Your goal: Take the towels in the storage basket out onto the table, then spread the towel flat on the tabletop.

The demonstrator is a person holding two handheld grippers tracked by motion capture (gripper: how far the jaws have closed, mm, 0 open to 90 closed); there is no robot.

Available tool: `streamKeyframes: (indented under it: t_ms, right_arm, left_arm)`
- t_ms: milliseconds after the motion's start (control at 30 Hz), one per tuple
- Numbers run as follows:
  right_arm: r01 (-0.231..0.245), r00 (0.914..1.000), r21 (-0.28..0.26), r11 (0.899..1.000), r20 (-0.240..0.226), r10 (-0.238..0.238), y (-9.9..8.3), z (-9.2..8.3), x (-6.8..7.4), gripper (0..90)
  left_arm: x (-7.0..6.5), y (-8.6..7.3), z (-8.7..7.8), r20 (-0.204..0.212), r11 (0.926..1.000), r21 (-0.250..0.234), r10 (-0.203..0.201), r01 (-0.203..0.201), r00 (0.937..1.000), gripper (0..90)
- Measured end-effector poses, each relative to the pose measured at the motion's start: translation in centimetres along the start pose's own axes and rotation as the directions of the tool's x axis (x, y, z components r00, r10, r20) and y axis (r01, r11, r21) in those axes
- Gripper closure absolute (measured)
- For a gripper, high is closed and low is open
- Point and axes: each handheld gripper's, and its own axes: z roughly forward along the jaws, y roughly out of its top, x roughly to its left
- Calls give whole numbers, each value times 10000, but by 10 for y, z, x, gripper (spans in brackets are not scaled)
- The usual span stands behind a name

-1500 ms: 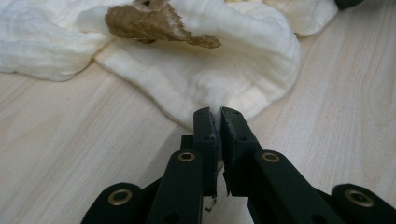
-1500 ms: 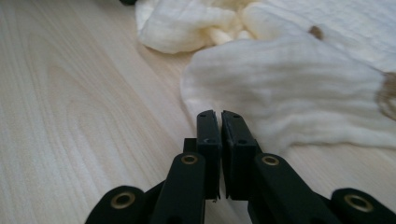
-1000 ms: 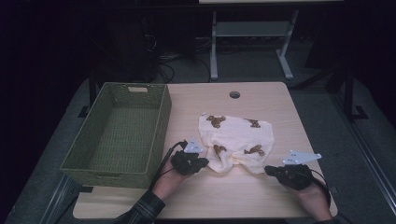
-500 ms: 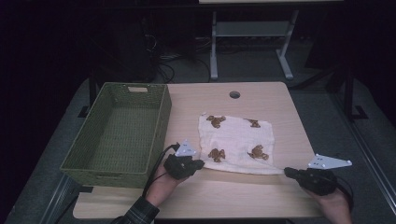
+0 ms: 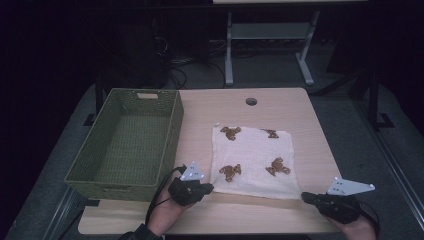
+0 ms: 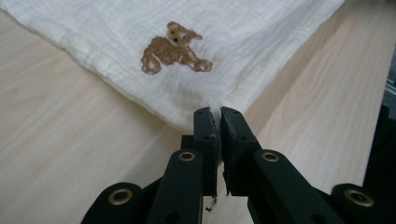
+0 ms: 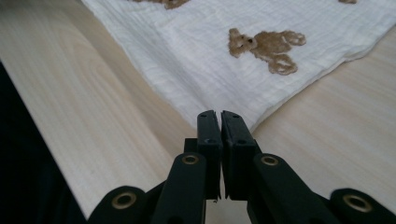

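Note:
A white cloth [image 5: 252,160] printed with brown teddy bears lies spread flat on the wooden table [image 5: 250,220]. My left gripper [image 5: 210,187] is at the cloth's near left corner. In the left gripper view its jaws [image 6: 215,109] are pinched together on the tip of that cloth [image 6: 210,46] corner. My right gripper [image 5: 305,196] is at the near right corner. In the right gripper view its jaws [image 7: 215,113] are closed where the cloth [image 7: 210,60] corner meets them. A hand holds each gripper at the table's near edge.
A green woven basket [image 5: 172,135] with nothing in it stands on the left part of the table, close to the left gripper. A round cable hole [image 5: 251,101] sits near the far edge. Beyond the table stands a metal frame [image 5: 265,35] on a dark floor.
The cloth was bunched up a second ago. Both grippers drew apart and toward the near edge with its corners, and it now lies flat and square.

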Motion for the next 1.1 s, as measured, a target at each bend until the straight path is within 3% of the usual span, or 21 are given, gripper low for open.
streamKeyframes:
  t_ms: [200,300,400,433,533,567,767,1100]
  right_arm:
    - [-14,9995,457,9990,-318,29,-10,5,7,861]
    - [-60,9992,386,9992,-387,75,-10,6,6,796]
    - [-182,9989,311,9993,-428,196,-9,5,5,736]
    - [-296,9983,224,9993,-488,306,-9,6,3,676]
    - [-426,9976,218,9989,-537,437,-7,7,1,633]
    - [-530,9969,216,9984,-565,542,-4,9,-1,593]
    - [-476,9986,48,9989,-215,477,6,16,-5,566]
    - [-195,9997,-163,9997,168,198,30,33,-17,548]
  left_arm:
    - [-1,-9,5,167,9979,643,-45,34,9999,837]
    - [0,-9,6,21,9965,798,255,-256,9997,763]
    - [0,-9,6,41,9975,689,173,-175,9998,650]
    - [2,-8,7,23,9981,580,185,-186,9998,614]
    - [3,-5,9,51,9983,569,116,-118,9999,524]
    - [4,-1,10,4,9983,501,293,-292,9996,510]
    - [10,10,17,-347,9987,155,489,-484,9982,498]
    - [31,28,30,-322,9986,-393,330,-343,9989,455]
